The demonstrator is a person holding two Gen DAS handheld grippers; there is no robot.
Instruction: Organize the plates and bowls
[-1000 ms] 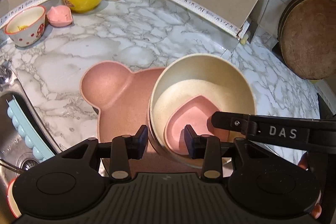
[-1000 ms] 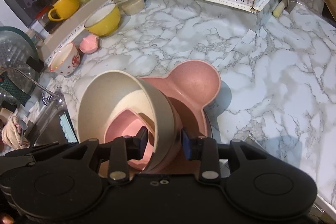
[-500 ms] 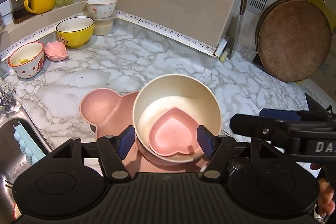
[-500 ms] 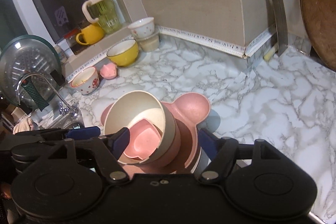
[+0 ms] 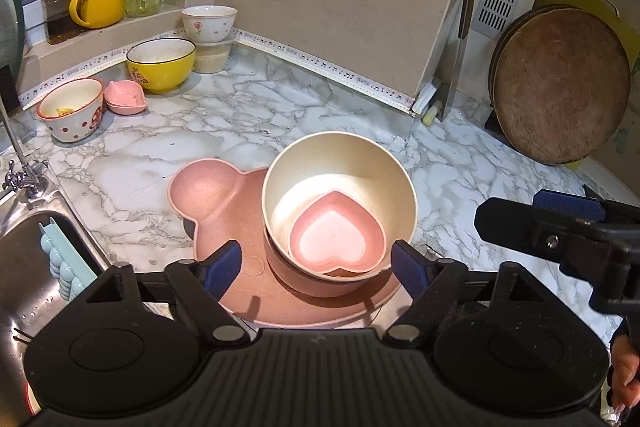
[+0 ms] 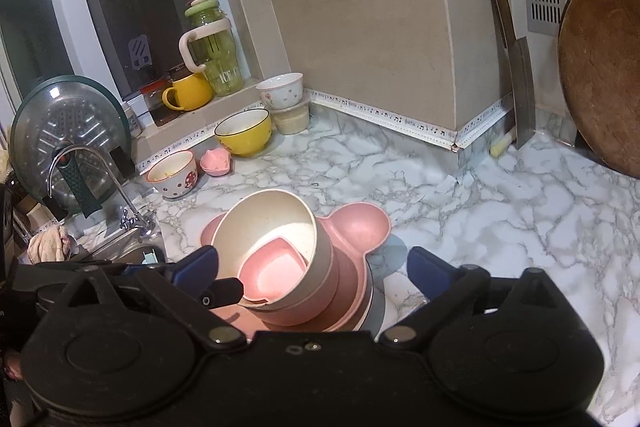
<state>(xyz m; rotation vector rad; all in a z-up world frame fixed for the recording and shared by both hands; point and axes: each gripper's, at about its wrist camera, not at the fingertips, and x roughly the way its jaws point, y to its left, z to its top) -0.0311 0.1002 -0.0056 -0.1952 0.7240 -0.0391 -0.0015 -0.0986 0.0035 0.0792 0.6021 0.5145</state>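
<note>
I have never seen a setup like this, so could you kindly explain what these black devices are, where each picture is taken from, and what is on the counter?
There is no robot here: a person holds a hand-held two-finger gripper in each hand, each with a fisheye camera looking along its fingers. One picture is from the left gripper, the other from the right gripper. Both have just been opening and now stand open, holding nothing. On the marble counter between them sits a stack: a pink bear-shaped plate, a pink bowl, a cream bowl and a pink heart-shaped dish nested inside. Farther back stand a yellow bowl, a spotted bowl and a small pink dish, beside the sink.
</note>
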